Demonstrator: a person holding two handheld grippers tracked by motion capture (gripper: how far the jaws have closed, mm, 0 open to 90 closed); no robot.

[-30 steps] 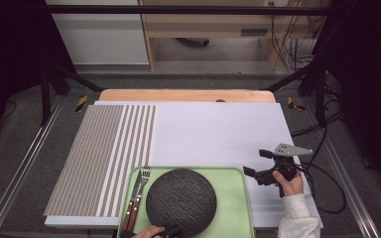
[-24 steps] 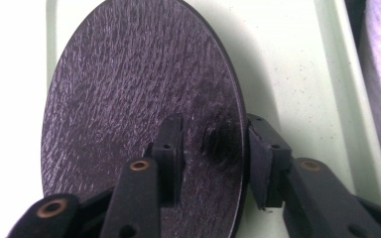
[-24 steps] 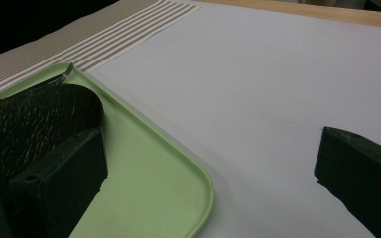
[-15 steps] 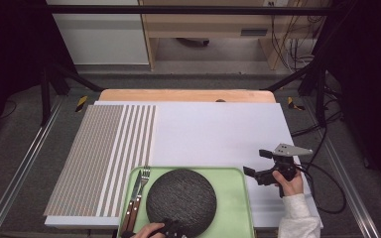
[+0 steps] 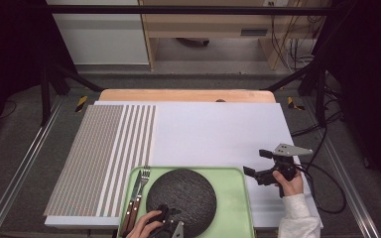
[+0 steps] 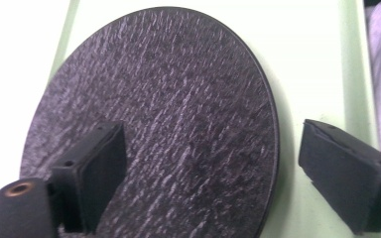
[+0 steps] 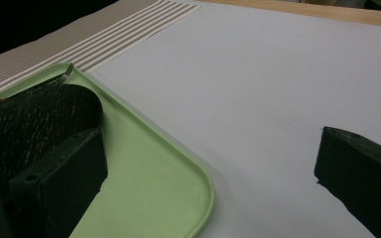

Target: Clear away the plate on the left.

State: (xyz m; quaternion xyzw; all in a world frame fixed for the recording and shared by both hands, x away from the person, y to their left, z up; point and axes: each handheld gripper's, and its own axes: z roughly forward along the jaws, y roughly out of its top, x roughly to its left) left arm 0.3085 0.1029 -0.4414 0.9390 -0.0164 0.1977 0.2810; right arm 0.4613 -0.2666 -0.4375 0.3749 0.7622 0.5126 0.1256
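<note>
Surroundings: dark room with black frame legs, a pale cabinet and a wooden shelf unit beyond the far edge of the bench (image 5: 188,95).
Bench: wooden top, seen as a tan strip at the far side; most of it lies under a mat.
Mat (image 5: 218,134): large and white, with brown and white stripes down its left part.
Tray (image 5: 233,198): pale green, with rounded corners and a low raised rim, resting on the near edge of the mat, close to the person.
Plate (image 5: 181,198): round, flat, black, with a rough slate-like texture; it lies in the tray, left of its middle, and leaves bare green to its right.
Cutlery: a fork (image 5: 143,186) and a knife (image 5: 131,198) with brown handles lie side by side in the tray, just left of the plate, tips pointing away from the person.
Left claw (image 5: 164,218): held low over the near rim of the plate. Its jaws have just been opening and now stand wide. In the left gripper view one jaw hangs over the plate's surface and the other over the bare tray beside its edge, and neither pad presses on the plate.
Right claw (image 5: 257,163): held above the white mat just right of the tray, pointing left towards it, jaws wide apart with nothing between them.
</note>
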